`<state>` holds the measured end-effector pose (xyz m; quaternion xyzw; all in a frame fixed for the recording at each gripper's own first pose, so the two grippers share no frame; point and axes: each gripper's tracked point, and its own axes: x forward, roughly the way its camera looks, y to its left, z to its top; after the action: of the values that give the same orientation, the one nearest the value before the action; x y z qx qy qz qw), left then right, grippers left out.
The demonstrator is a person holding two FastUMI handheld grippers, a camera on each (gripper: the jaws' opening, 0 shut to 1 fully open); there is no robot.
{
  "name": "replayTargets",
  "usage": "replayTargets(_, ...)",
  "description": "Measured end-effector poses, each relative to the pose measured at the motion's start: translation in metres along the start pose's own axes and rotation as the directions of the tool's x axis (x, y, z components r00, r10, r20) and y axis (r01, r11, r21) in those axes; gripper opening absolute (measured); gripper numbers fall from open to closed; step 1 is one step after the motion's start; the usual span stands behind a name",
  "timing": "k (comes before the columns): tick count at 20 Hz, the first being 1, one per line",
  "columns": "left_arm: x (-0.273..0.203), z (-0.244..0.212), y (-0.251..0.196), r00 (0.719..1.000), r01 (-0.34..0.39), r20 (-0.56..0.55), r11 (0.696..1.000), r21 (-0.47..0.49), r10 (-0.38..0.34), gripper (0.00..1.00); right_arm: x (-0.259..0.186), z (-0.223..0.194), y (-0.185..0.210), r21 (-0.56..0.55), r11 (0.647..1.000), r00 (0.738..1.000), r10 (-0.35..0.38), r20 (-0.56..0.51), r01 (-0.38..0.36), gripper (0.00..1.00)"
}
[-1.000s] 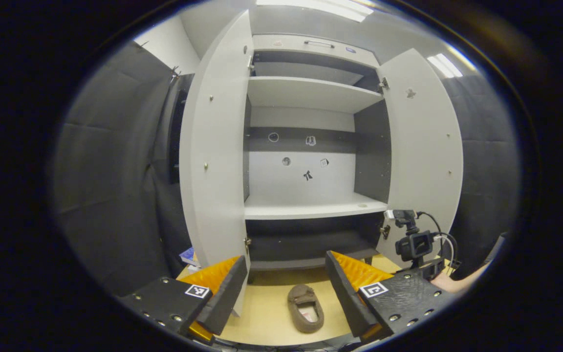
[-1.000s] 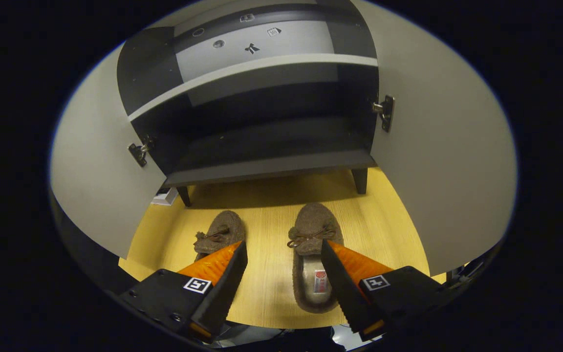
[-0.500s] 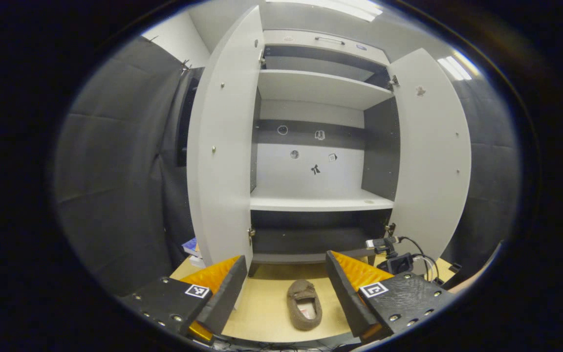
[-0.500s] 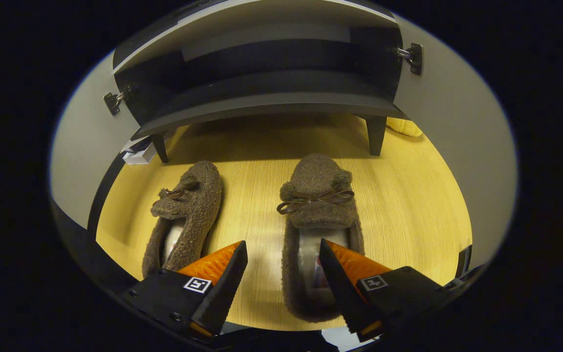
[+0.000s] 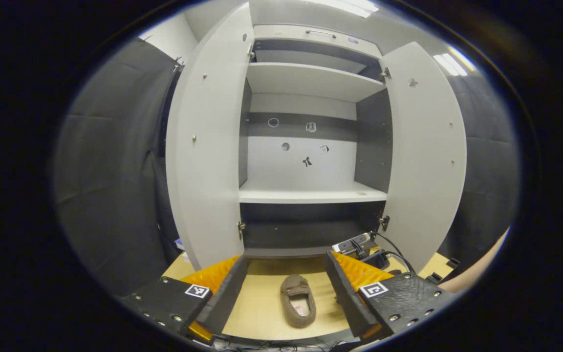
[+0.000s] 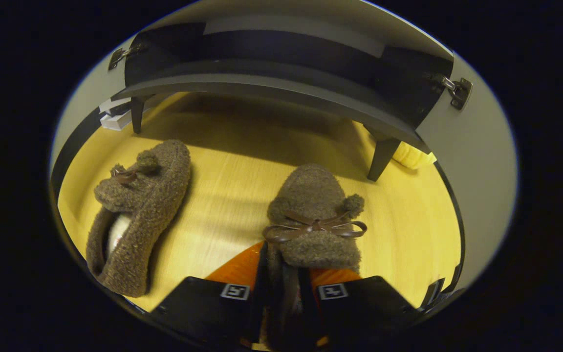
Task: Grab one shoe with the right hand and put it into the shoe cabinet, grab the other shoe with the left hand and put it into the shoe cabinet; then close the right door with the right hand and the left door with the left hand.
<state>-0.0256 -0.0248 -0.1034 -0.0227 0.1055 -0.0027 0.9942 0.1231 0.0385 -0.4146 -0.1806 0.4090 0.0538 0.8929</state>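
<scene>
Two brown fuzzy slippers with bows lie on the yellow wooden floor before the open shoe cabinet. In the right gripper view my right gripper [image 6: 284, 281] is shut on the side wall of the right slipper [image 6: 313, 205], one finger inside it and one outside. The left slipper [image 6: 140, 195] lies apart to its left. In the left gripper view my left gripper [image 5: 284, 288] hangs open above the floor, with one slipper [image 5: 297, 303] showing between its fingers farther off. The other gripper [image 5: 357, 246], with cables, is low near the right door [image 5: 423, 146].
Both cabinet doors stand wide open; the left door [image 5: 203, 146] is beside my left finger. The dark bottom compartment [image 6: 271, 83] stands on short legs [image 6: 381, 156]. A yellow object [image 6: 411, 156] lies under the cabinet and a white box [image 6: 115, 115] at its left. A bare forearm [image 5: 472, 274] is at right.
My right gripper came down over the right slipper and shut on its side wall. The left gripper stayed open and drifted only slightly.
</scene>
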Motion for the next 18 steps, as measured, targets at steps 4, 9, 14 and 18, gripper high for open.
replayTargets(4, -0.004, 0.0, -0.001, 1.0, 0.005, 0.001, 1.0, -0.007, -0.005, 0.94, -0.004, -0.005, 0.0, -0.085, 0.996, 0.999, 0.028, -0.029, -0.03, 0.33)
replayTargets(9, -0.009, 0.0, 0.001, 1.0, -0.008, 0.004, 1.0, -0.006, 0.008, 0.94, -0.021, -0.021, 0.005, -0.138, 0.987, 0.995, 0.077, -0.059, -0.084, 0.05)
replayTargets(14, -0.017, 0.011, 0.009, 0.998, -0.037, 0.051, 0.997, 0.066, 0.034, 0.95, -0.053, -0.035, 0.006, -0.064, 0.989, 0.99, 0.132, -0.047, -0.135, 0.04)
replayTargets(18, -0.013, 0.012, 0.004, 0.998, -0.014, 0.054, 0.997, 0.082, 0.009, 0.94, -0.086, -0.037, 0.003, 0.121, 0.975, 0.981, 0.191, -0.043, -0.185, 0.04)
